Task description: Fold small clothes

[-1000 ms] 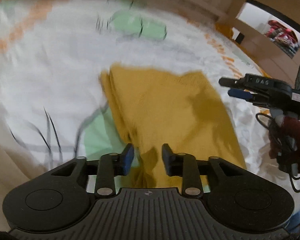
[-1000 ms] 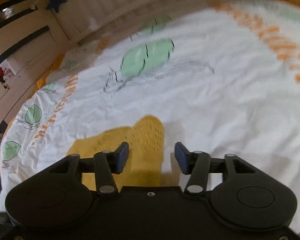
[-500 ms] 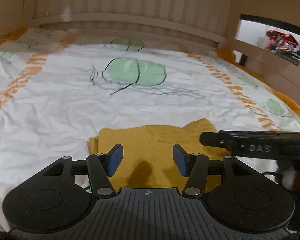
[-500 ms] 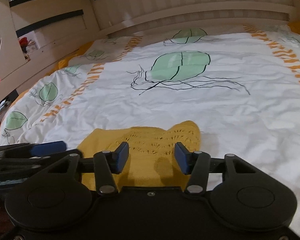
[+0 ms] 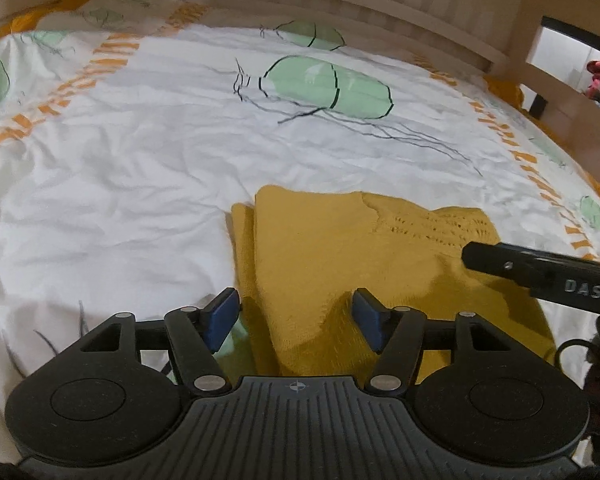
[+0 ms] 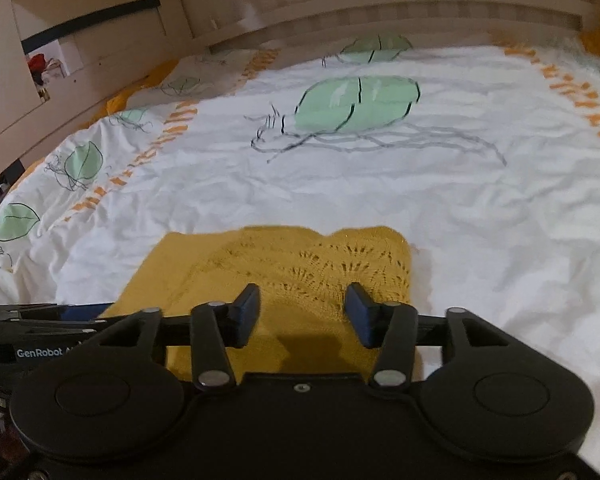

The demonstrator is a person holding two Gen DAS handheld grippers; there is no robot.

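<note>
Mustard-yellow knit garment [image 5: 340, 264] lies folded on the white bedsheet [image 5: 140, 168], on the near side of the big green leaf print [image 5: 328, 86] and well apart from it. Left gripper [image 5: 296, 320] hovers over the garment's near left edge, its jaws apart and opening, blue pads [image 5: 220, 314] clear of the cloth. Right gripper [image 6: 302, 316] hangs above the lacy part of the garment [image 6: 300, 264], jaws likewise apart and opening, gripping nothing. Beyond the leaf print runs the wooden bed rail [image 6: 380, 8].
</note>
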